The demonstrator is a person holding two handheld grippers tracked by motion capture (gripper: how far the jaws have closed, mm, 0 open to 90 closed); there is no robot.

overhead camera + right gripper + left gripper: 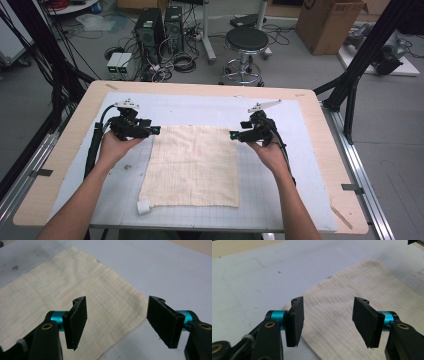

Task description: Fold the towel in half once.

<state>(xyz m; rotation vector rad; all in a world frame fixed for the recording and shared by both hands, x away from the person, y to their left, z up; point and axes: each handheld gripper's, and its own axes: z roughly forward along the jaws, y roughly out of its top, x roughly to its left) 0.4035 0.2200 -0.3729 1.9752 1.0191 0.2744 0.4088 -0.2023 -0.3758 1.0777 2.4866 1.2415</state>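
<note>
A cream cloth (pixel 192 165) lies flat and spread out on the white gridded mat (pixel 280 185). My left gripper (pixel 156 130) hovers at the cloth's far left corner, jaws open and empty. In the left gripper view the cloth (pixel 352 290) runs under the open left gripper (pixel 328 321). My right gripper (pixel 232 135) sits at the far right corner, open too. The cloth's corner (pixel 75 287) lies below the open right gripper (pixel 117 322) in the right gripper view. Neither gripper holds anything.
A small white tag (pixel 143 207) sticks out at the cloth's near left corner. The mat covers a wooden table (pixel 75 130). Behind the table stand a black stool (pixel 246 42), computer towers (pixel 150 27) and a cardboard box (pixel 327 22).
</note>
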